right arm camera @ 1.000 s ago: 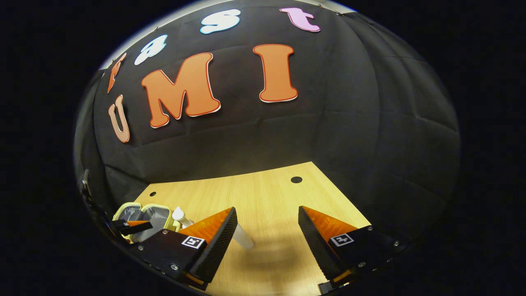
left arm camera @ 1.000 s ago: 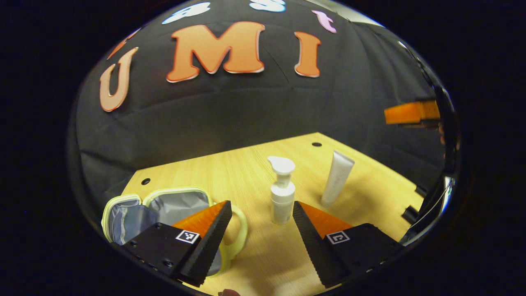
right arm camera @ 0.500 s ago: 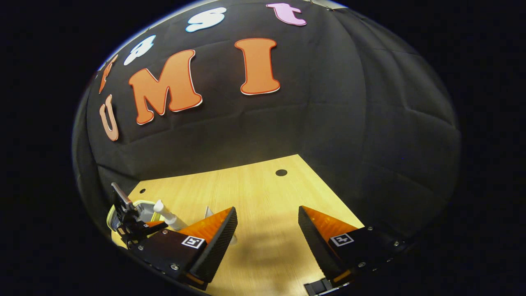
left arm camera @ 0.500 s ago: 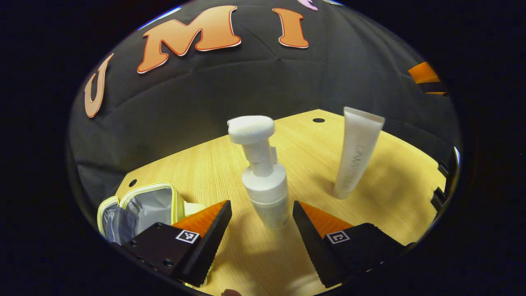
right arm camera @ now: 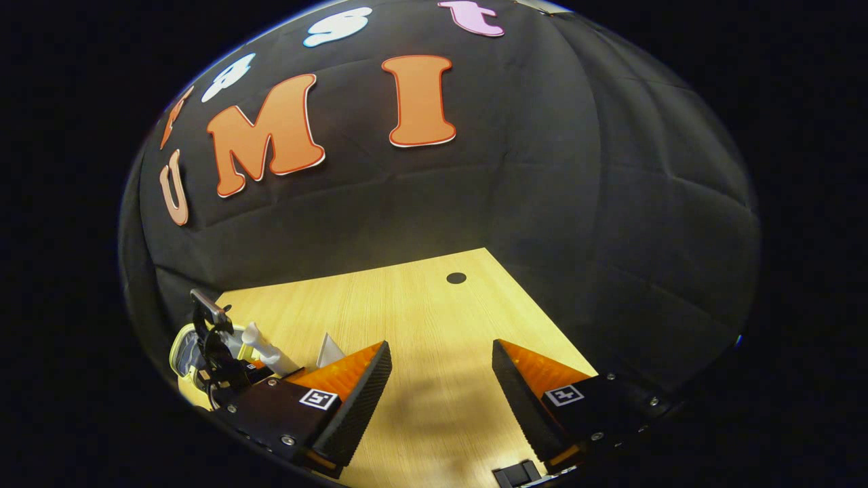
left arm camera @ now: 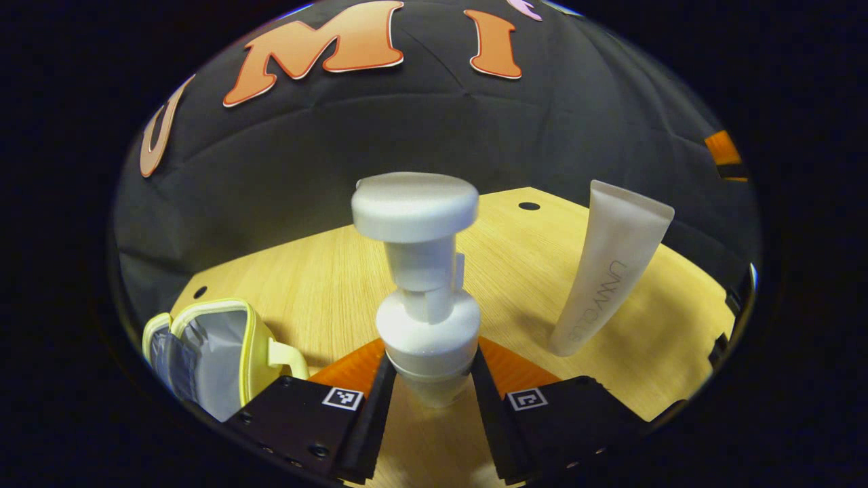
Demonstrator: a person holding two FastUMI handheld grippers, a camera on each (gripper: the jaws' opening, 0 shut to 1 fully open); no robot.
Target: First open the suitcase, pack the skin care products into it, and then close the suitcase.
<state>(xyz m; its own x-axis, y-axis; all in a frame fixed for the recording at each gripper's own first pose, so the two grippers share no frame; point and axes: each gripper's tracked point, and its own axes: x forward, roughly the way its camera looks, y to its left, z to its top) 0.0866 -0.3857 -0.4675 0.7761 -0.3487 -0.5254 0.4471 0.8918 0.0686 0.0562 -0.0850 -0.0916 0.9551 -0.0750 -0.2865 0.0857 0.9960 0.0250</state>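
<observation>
In the left gripper view, the left gripper (left arm camera: 426,393) is grasping the white pump bottle (left arm camera: 424,298) with both fingers pressing its lower body, while the open suitcase (left arm camera: 203,352) is lying to its left and the white tube (left arm camera: 610,264) is standing upright to its right on the wooden table (left arm camera: 325,271). In the right gripper view, the right gripper (right arm camera: 441,379) is hanging released over the table (right arm camera: 441,318) with nothing between its fingers, and the pump bottle (right arm camera: 266,349), the tube (right arm camera: 329,351) and the suitcase (right arm camera: 182,352) are showing far at the left.

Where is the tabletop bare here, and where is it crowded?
Bare: the table ahead of the right gripper, toward the wall. Crowded: around the pump bottle between the left gripper fingers, flanked by the open suitcase and tube.
</observation>
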